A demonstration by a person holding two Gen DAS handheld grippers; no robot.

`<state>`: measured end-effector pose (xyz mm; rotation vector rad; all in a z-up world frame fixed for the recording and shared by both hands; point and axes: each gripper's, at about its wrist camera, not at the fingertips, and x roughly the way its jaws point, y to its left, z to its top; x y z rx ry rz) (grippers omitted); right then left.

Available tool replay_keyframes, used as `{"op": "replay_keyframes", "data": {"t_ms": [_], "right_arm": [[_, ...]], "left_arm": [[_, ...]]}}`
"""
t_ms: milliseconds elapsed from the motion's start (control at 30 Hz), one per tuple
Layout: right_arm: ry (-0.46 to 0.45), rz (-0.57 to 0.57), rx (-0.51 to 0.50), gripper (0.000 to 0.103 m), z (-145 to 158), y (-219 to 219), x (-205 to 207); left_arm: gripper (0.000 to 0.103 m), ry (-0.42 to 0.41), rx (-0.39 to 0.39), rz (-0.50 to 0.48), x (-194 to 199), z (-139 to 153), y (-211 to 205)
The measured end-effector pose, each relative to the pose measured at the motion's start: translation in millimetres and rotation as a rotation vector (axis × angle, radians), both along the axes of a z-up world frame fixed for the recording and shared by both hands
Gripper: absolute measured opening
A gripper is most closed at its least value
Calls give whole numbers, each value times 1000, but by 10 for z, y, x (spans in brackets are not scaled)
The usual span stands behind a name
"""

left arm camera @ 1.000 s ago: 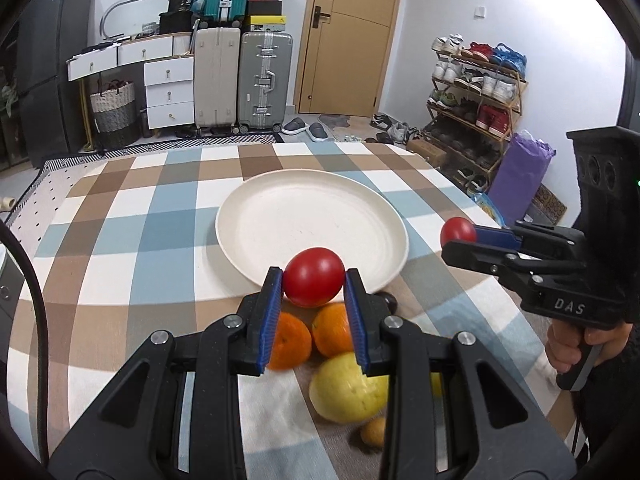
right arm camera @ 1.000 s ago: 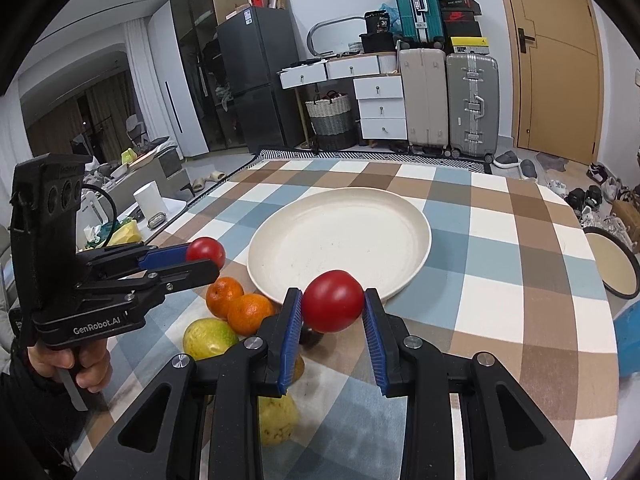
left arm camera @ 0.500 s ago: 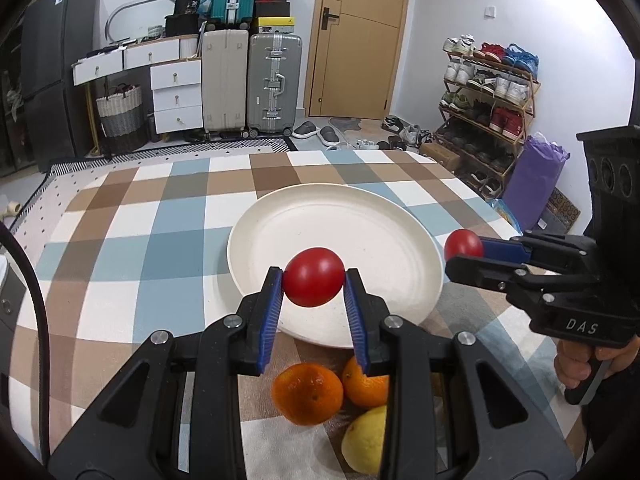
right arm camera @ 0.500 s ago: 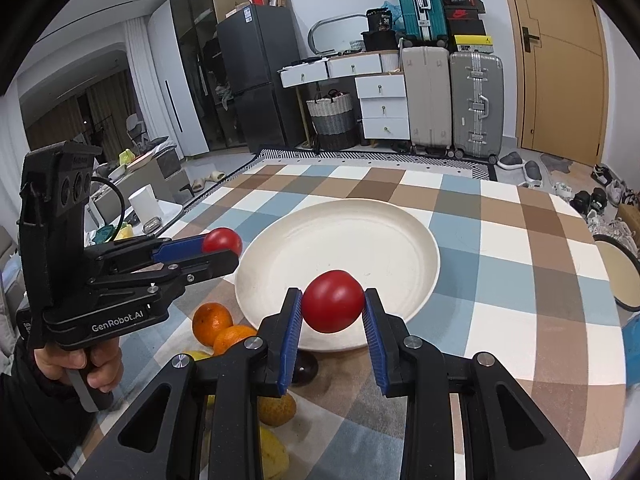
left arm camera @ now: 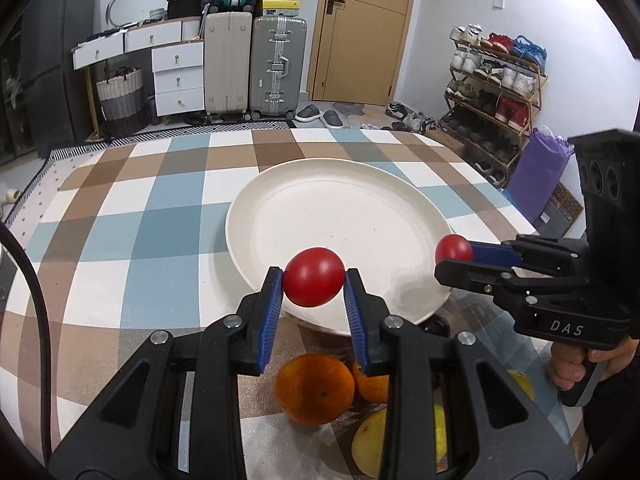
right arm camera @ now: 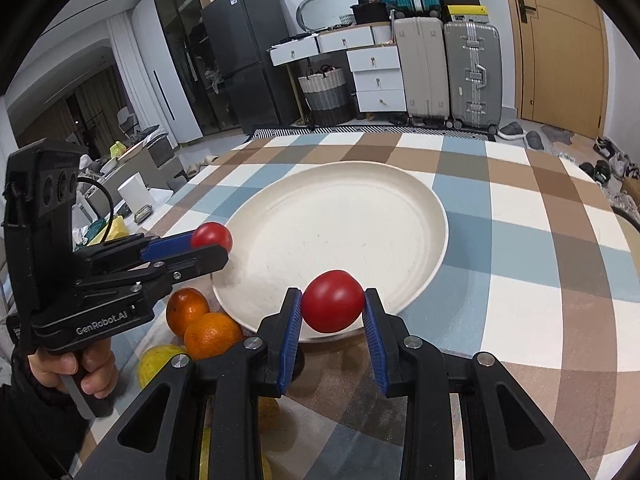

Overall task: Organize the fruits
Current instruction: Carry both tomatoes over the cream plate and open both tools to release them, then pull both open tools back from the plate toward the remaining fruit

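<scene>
Holding one red tomato each, both hand-held grippers hover over a cream plate's near rim.

Left hand-held gripper (left arm camera: 314,282) clamps left tomato (left arm camera: 314,282); right hand-held gripper (right arm camera: 332,301) clamps right tomato (right arm camera: 332,301). Plate (left arm camera: 320,200) at 12 o'clock, oranges (left arm camera: 314,388) at 6 on the worktop (left arm camera: 120,240).

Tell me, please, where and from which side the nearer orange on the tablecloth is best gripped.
Grip the nearer orange across its widest middle, coming from above. It is round, so any pair of opposite sides serves, but a second orange touches its right side and a yellow fruit lies close in front. The pads probably fit best on the sides away from those neighbours.
</scene>
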<state>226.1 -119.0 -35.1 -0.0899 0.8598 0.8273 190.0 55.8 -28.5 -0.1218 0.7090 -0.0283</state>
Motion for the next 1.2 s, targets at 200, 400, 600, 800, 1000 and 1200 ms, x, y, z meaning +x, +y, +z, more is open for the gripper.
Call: {"op": "replay_keyframes", "data": {"t_ms": [200, 400, 600, 800, 1000, 1200], "right_arm": [[-10, 11, -4, 32, 6, 24, -35], [-33, 33, 18, 33, 26, -9, -116], [-55, 7, 41, 49, 78, -97, -119], [-52, -18, 46, 64, 95, -175, -105], [-102, -50, 37, 92, 136, -183, -155], [-149, -58, -2, 103, 159, -164, -223]], "left_arm": [[28, 4, 3, -12, -6, -4, -44], [28, -9, 5, -9, -41, 8, -53], [33, -8, 10, 3, -72, 13, -27], [74, -29, 8, 33, -145, 40, 25], [102, -62, -23, 63, -270, 108, 114], [102, -72, -22, 94, -387, 133, 121]]}}
